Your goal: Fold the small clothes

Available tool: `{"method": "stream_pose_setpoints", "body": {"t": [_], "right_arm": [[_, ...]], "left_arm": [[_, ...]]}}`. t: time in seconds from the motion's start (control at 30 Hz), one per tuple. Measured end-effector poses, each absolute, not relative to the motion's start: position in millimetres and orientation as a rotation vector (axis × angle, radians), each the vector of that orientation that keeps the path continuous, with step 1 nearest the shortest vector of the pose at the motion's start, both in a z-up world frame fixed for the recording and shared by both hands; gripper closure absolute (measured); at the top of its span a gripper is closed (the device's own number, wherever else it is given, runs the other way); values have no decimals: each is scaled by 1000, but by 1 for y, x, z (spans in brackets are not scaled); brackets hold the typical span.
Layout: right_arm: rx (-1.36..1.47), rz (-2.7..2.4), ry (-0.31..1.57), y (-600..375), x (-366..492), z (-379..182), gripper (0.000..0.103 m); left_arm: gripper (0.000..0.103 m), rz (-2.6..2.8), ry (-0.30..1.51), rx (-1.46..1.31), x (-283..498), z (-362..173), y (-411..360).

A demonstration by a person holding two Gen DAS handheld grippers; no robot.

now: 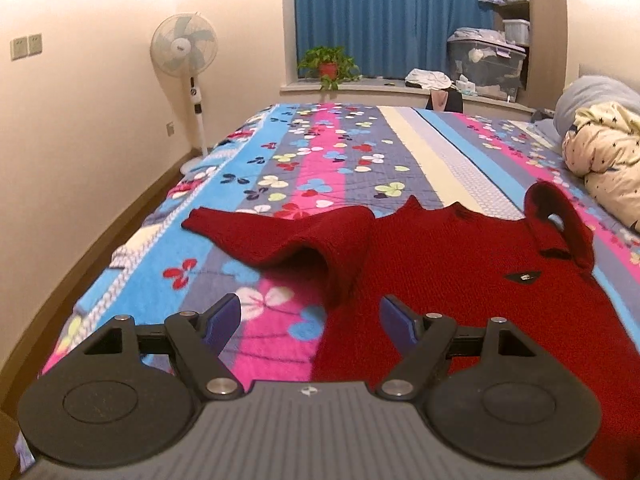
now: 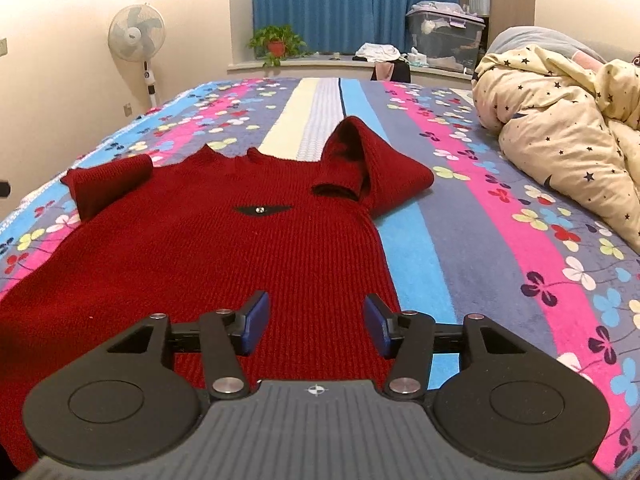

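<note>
A small dark red knit sweater (image 1: 460, 264) lies flat, front up, on the flowered bedspread (image 1: 280, 184), neck toward the far end. It also shows in the right wrist view (image 2: 240, 248). Its left sleeve (image 1: 280, 236) lies bunched out to the left. Its right sleeve (image 2: 376, 160) is folded up in a hump over the shoulder. My left gripper (image 1: 312, 316) is open and empty, low over the sweater's left hem edge. My right gripper (image 2: 316, 320) is open and empty, just above the sweater's lower right part.
A cream star-print duvet (image 2: 560, 128) is heaped at the bed's right side. A standing fan (image 1: 186, 52) is by the left wall. A potted plant (image 1: 328, 65), clothes and storage bins (image 1: 486, 60) sit on the far window sill.
</note>
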State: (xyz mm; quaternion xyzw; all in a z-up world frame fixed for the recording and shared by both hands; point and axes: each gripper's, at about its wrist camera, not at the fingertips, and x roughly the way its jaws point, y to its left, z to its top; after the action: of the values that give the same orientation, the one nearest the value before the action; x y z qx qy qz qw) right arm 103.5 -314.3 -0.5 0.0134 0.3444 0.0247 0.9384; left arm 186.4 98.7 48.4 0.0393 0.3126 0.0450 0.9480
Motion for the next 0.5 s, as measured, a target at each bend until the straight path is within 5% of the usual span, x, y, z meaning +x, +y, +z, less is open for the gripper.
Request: {"method": "stream_pose_setpoints", "body": {"t": [0.5], "right_arm": [[1,19,736,-321,104,-10,48]], "left_arm": [[26,140,709,53,200,18,106]]}}
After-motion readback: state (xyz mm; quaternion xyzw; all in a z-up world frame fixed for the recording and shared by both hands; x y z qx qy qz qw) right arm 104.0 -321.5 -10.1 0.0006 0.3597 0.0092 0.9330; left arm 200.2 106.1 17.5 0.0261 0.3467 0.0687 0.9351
